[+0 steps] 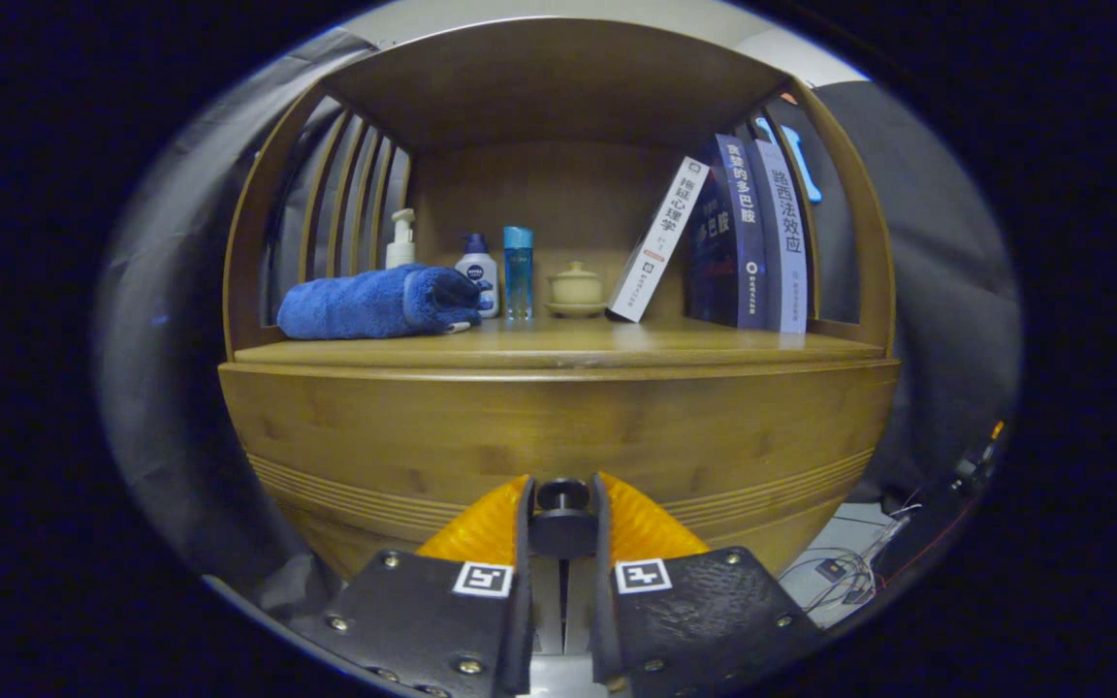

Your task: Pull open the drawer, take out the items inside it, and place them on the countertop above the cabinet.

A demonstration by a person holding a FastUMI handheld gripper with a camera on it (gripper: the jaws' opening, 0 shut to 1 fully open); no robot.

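A wooden cabinet fills the view, its drawer front [558, 427] closed flush below the countertop [558, 347]. A small dark round knob [562, 496] sticks out of the drawer front, low and in the middle. My gripper [562, 504] is right at it, with both fingers pressed against the knob's sides. The drawer's inside is hidden.
On the countertop a rolled blue towel [374, 302] lies at the left. Behind it stand a pump bottle [401, 242], a white bottle [478, 271] and a blue bottle [518, 271], then a small lidded cup [575, 288]. Books [743, 233] lean at the right. Cables [849, 572] lie on the floor.
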